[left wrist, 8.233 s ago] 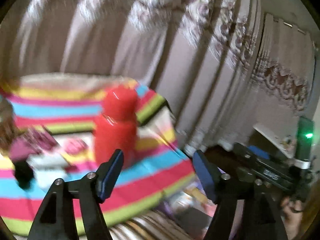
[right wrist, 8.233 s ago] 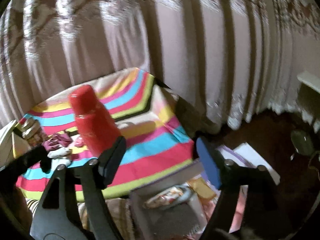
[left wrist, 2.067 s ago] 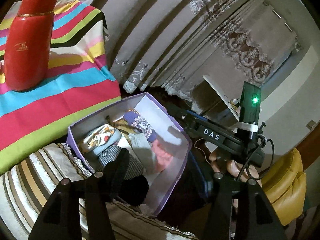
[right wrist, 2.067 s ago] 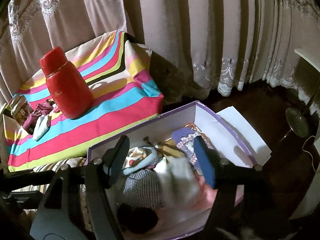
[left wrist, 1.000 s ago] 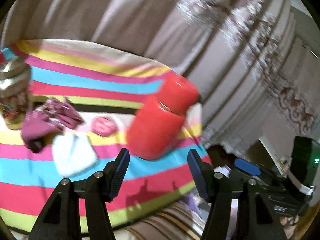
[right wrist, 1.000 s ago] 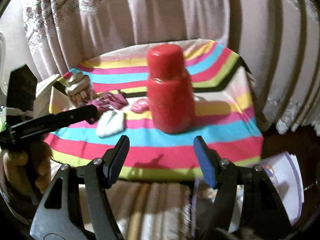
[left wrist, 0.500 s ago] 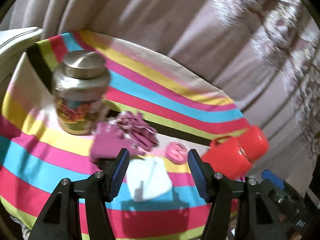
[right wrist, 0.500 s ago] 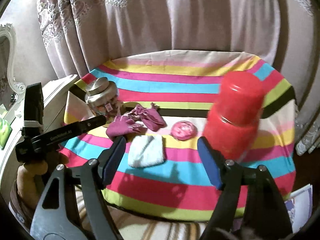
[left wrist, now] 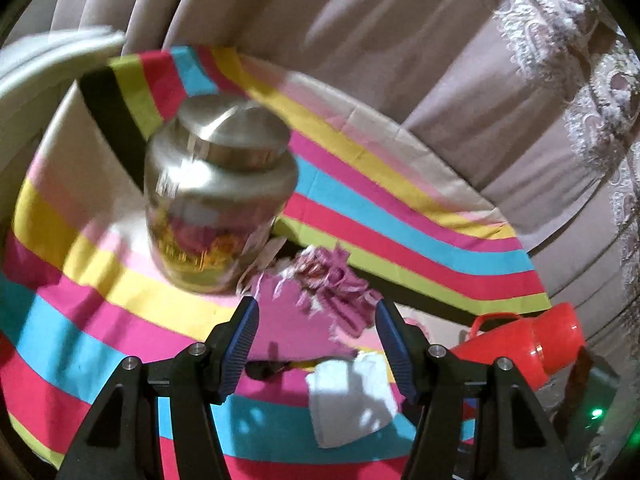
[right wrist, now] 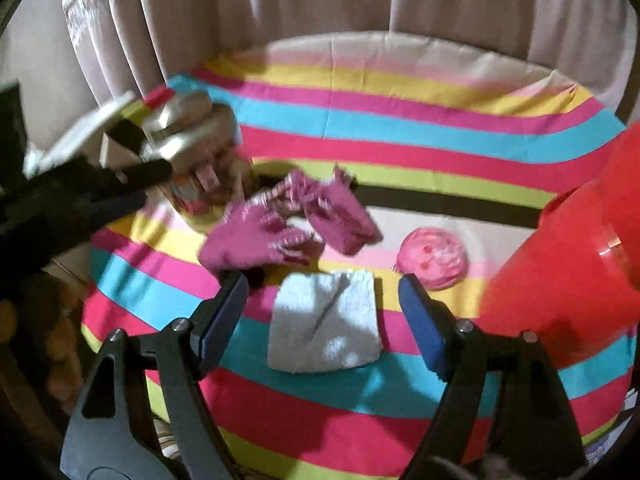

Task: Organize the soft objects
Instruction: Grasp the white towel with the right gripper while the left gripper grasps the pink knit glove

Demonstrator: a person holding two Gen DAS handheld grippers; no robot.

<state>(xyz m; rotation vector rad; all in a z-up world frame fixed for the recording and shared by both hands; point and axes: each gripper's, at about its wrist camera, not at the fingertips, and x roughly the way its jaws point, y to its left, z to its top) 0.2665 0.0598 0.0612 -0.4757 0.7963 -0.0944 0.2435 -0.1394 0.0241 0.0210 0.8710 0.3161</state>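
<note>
A pair of magenta gloves (right wrist: 288, 224) lies on the striped tablecloth (right wrist: 400, 120), with a folded white cloth (right wrist: 326, 322) just in front and a pink round soft item (right wrist: 434, 260) to the right. My right gripper (right wrist: 322, 310) is open and empty, its fingers either side of the white cloth, above it. My left gripper (left wrist: 314, 332) is open and empty, hovering over the magenta gloves (left wrist: 320, 300); the white cloth (left wrist: 352, 396) lies to its lower right. The left gripper's arm reaches in from the left in the right wrist view.
A metal-lidded jar (left wrist: 218, 204) stands left of the gloves; it also shows in the right wrist view (right wrist: 196, 160). A red thermos (right wrist: 568, 280) stands at the right, close to my right finger. Pink curtains (right wrist: 320, 0) hang behind the table. White furniture (left wrist: 48, 60) is at the far left.
Both grippers moved forward and lower toward the soft items. The left one now sits over the magenta gloves, the right one over the white cloth. Both stayed open.
</note>
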